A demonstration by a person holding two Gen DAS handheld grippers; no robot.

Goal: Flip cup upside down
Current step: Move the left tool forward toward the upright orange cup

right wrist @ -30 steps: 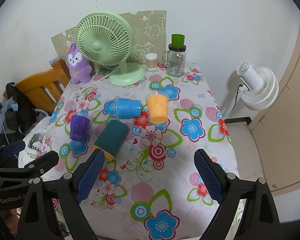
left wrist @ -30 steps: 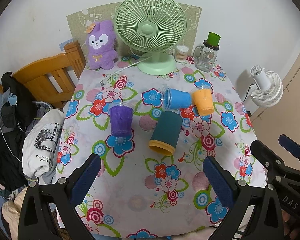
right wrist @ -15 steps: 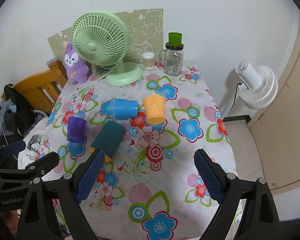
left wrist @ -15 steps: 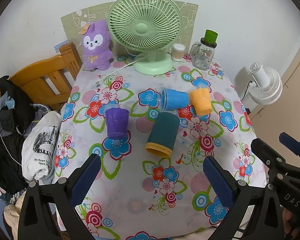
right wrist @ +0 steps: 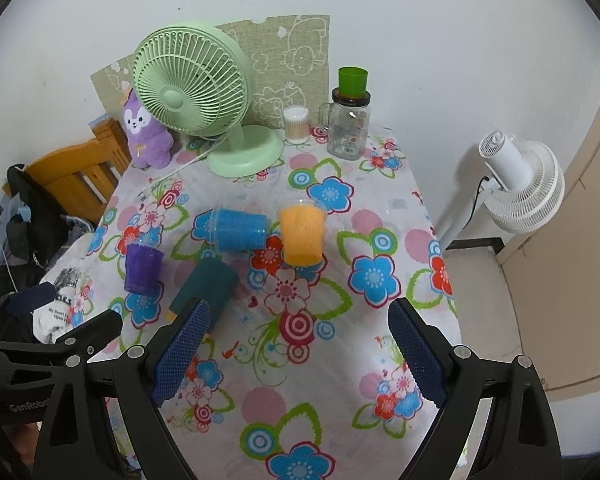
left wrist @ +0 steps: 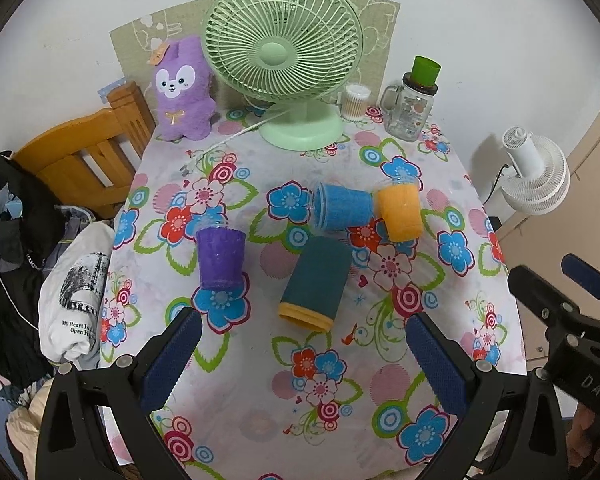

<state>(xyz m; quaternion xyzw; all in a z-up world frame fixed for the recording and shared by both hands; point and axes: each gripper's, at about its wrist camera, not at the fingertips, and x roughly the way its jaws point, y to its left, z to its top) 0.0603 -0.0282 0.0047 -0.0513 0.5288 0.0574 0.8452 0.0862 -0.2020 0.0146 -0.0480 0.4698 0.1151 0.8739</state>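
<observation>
Teal cup, yellow-rimmed, lies on its side on the floral tablecloth, mouth toward the camera, in front of the green fan; purple cup upright beside it. Left gripper: jaws wide apart, holding nothing.

Right wrist view: teal cup partly behind one finger, near the blue cup and orange cup. Right gripper: jaws wide, holding nothing.
</observation>
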